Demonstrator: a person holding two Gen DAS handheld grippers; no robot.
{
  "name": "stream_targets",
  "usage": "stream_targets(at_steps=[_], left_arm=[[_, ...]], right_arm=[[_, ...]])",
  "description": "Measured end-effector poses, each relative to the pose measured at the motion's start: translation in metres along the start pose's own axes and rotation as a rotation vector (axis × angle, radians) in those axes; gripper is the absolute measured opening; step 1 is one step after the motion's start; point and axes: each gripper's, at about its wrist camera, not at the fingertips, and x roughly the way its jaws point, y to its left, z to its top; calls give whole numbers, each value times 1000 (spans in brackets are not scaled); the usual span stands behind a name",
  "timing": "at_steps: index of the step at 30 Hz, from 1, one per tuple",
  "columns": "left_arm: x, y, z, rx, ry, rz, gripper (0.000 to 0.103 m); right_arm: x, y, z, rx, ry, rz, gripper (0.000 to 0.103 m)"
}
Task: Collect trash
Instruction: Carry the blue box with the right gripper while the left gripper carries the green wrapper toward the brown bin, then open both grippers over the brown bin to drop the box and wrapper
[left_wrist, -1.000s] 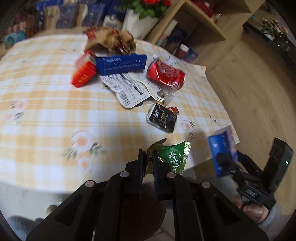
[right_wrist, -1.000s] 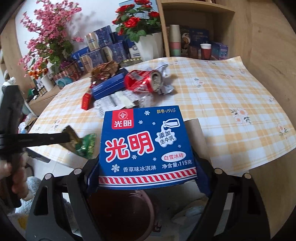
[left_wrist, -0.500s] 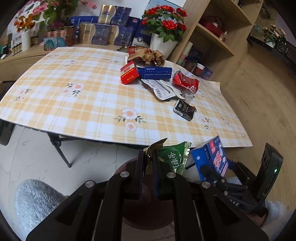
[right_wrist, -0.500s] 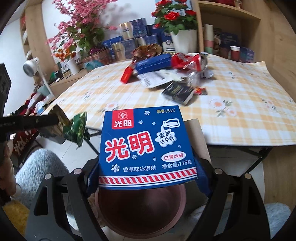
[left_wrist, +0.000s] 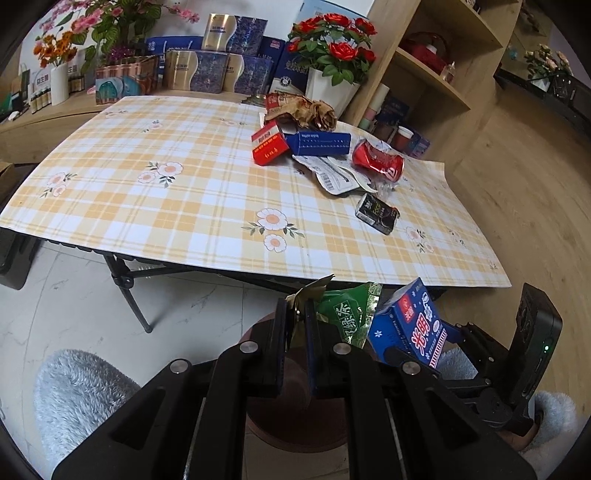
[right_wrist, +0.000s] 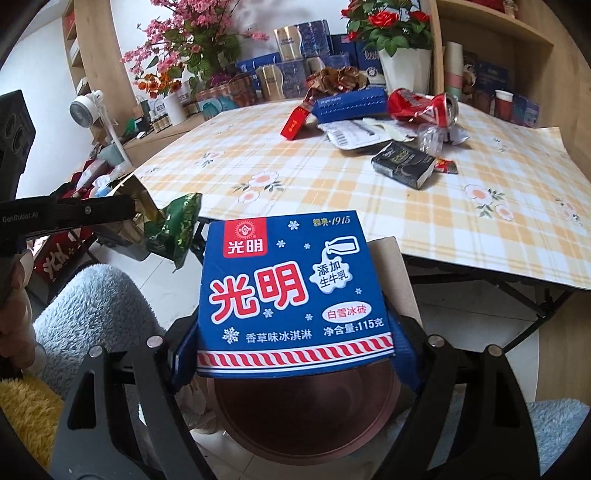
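Observation:
My left gripper (left_wrist: 296, 314) is shut on a green and gold snack wrapper (left_wrist: 345, 314) and holds it above a brown round bin (left_wrist: 295, 424) on the floor. My right gripper (right_wrist: 295, 347) is shut on a blue ice cream box (right_wrist: 291, 288), held over the same bin (right_wrist: 306, 417). The box also shows in the left wrist view (left_wrist: 410, 325), and the wrapper in the right wrist view (right_wrist: 177, 229). More trash lies on the table: a crushed red can (left_wrist: 376, 160), a black pack (left_wrist: 376, 214), a red box (left_wrist: 267, 144), a blue box (left_wrist: 319, 143), paper labels (left_wrist: 332, 177) and crumpled brown paper (left_wrist: 314, 110).
The table with a yellow plaid cloth (left_wrist: 166, 192) stands beyond the bin, its front edge close to both grippers. A grey fluffy rug (left_wrist: 81, 391) lies at the left. Wooden shelves (left_wrist: 443, 74) and a pot of red roses (left_wrist: 332, 48) stand behind the table.
Both grippers have pulled back from the table and dropped lower, carrying the wrapper and the box over the bin. The table now looks farther away.

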Motion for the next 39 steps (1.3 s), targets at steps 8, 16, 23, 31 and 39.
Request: stream_targets(at_steps=[8, 16, 23, 31, 39], left_arm=[[10, 2, -1, -11, 31, -3, 9], [19, 1, -4, 1, 61, -5, 9], [32, -2, -9, 23, 100, 0, 9], [58, -12, -19, 87, 183, 0, 10], [69, -20, -24, 125, 220, -9, 10]], right_arm=[[-1, -6, -1, 29, 0, 12, 84], [-10, -16, 2, 73, -47, -13, 87], [-16, -22, 3, 101, -87, -43, 92], [-18, -44, 1, 199, -98, -77, 94], [-19, -52, -2, 242, -99, -81, 95]])
